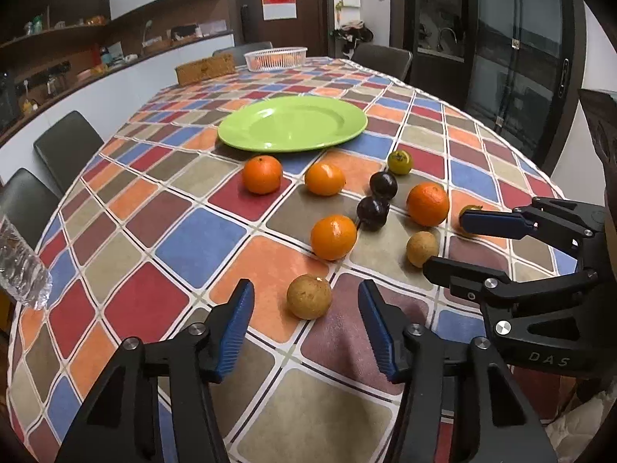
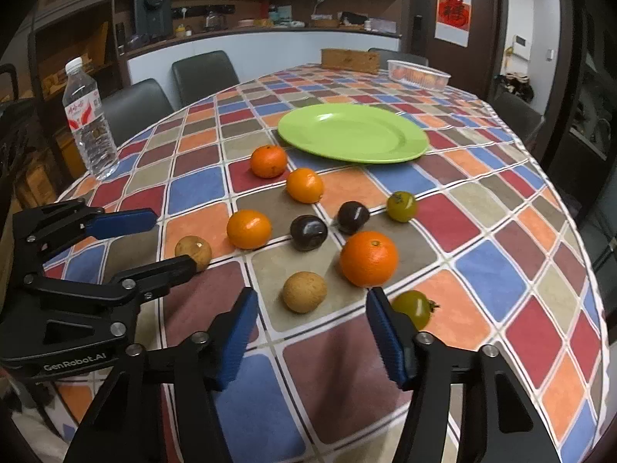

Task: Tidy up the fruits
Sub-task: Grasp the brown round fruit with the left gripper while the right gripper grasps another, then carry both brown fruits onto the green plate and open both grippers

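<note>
Two brown round fruits lie nearest on the checked tablecloth. One brown fruit (image 1: 309,296) sits just ahead of my left gripper (image 1: 306,328), between its blue pads without touching them; the jaws stand open. The other brown fruit (image 2: 304,292) lies likewise between the open pads of my right gripper (image 2: 308,328). Beyond them are several oranges (image 1: 333,237), two dark plums (image 1: 372,212) and a green fruit (image 1: 400,162). A second green fruit (image 2: 412,306) is half hidden behind my right finger. The green plate (image 1: 246,135) lies bare farther back.
A water bottle (image 2: 90,123) stands at the table's left edge. A white basket (image 1: 275,58) of oranges and a wooden box (image 1: 204,69) sit at the far end. Dark chairs (image 1: 65,146) line the left side. The table's near edge curves just below both grippers.
</note>
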`<state>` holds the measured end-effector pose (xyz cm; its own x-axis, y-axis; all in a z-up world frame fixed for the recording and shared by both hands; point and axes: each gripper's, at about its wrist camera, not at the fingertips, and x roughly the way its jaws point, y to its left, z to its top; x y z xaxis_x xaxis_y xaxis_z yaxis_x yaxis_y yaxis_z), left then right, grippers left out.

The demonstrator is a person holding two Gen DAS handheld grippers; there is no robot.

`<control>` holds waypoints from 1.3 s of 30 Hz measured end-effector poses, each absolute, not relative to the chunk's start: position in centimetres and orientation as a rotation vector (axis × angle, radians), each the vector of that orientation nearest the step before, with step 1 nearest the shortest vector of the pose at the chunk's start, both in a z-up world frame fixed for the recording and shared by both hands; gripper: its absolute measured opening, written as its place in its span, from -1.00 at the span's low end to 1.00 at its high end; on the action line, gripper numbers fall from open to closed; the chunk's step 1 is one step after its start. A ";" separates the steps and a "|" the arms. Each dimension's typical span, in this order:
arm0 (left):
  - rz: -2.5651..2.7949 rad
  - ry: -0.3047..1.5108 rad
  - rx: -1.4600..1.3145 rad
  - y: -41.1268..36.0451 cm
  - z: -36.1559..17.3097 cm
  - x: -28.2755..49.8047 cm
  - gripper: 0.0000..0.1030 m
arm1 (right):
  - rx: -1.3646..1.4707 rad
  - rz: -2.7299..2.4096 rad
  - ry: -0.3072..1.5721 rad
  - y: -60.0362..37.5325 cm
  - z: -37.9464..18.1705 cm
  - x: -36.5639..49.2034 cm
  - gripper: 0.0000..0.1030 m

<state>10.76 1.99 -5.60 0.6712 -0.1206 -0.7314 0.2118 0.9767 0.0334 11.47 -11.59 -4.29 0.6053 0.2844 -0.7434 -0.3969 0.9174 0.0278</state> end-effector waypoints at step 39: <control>-0.219 0.763 0.046 0.9 -1.6 13.5 -0.47 | -0.042 0.477 0.813 -12.7 -1.0 14.6 -0.43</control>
<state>13.46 0.87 -1.57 0.7009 -0.1796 -0.6902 0.2132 0.9763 -0.0376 14.57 -12.68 -1.04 0.5877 0.3932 -0.7071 -0.4252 0.8936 0.1435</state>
